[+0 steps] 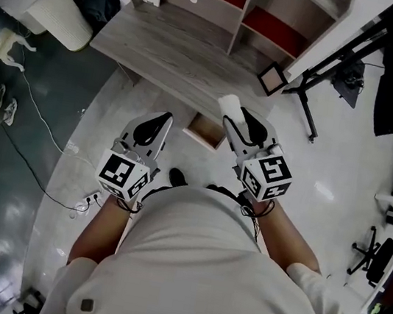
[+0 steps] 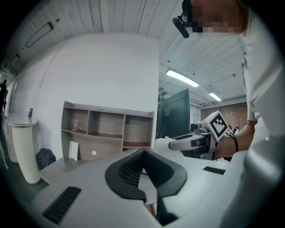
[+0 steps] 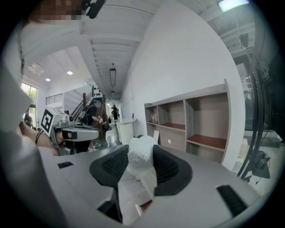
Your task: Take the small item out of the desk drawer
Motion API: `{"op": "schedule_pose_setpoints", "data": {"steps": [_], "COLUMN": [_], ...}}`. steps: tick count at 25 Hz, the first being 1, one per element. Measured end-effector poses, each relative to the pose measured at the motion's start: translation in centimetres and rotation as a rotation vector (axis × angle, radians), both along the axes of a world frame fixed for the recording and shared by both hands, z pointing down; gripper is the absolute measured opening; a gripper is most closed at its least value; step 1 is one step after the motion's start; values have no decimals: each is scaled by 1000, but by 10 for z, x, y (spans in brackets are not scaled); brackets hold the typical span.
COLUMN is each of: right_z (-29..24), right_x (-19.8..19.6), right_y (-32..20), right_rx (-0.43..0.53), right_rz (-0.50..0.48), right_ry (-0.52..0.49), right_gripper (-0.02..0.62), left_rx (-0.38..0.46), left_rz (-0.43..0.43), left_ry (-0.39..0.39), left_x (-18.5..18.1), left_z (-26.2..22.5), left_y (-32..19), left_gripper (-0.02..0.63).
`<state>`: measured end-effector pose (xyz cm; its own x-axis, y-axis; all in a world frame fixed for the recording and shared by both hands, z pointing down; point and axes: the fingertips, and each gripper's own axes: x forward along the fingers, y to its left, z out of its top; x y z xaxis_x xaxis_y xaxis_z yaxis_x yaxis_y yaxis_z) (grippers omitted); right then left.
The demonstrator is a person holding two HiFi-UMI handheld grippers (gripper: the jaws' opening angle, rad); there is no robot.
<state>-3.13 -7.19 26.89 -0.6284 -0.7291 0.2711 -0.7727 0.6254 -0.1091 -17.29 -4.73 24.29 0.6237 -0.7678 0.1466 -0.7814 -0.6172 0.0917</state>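
- Holding the white item point(image 3: 141, 153) in the air in front of the desk point(image 1: 169, 51), the right gripper point(image 1: 230, 113) seems to have the main step done: the item is out of the drawer point(image 1: 202, 131).
- What is left is probably setting the item down; the drawer looks pulled out.
- Right jaws are partly apart and clamped on the item, which pokes past their tips.
- The left gripper point(image 2: 143, 153) has its jaws together with nothing between them, and it touches nothing.

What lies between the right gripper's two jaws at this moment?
A crumpled white small item, clamped in the right gripper; the right gripper view shows it plainly.
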Motion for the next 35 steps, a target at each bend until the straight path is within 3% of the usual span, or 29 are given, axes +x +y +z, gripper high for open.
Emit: {"op": "schedule_pose_setpoints", "data": {"steps": [9, 19, 35], "right_z": [-7, -5, 1], "right_x": [59, 106, 104], "right_y": [31, 86, 127], "right_rx": [30, 44, 40], "right_rz": [-47, -88, -31], "right_ry": [-3, -1, -29], "right_gripper": [178, 178, 178], "left_rx": [12, 10, 14], "left_rz": [-9, -28, 24], "left_ry": [3, 8, 8], "left_x": [67, 118, 125], "left_z": [-12, -12, -12], "left_y": [28, 74, 117], "left_gripper": [11, 11, 11]}}
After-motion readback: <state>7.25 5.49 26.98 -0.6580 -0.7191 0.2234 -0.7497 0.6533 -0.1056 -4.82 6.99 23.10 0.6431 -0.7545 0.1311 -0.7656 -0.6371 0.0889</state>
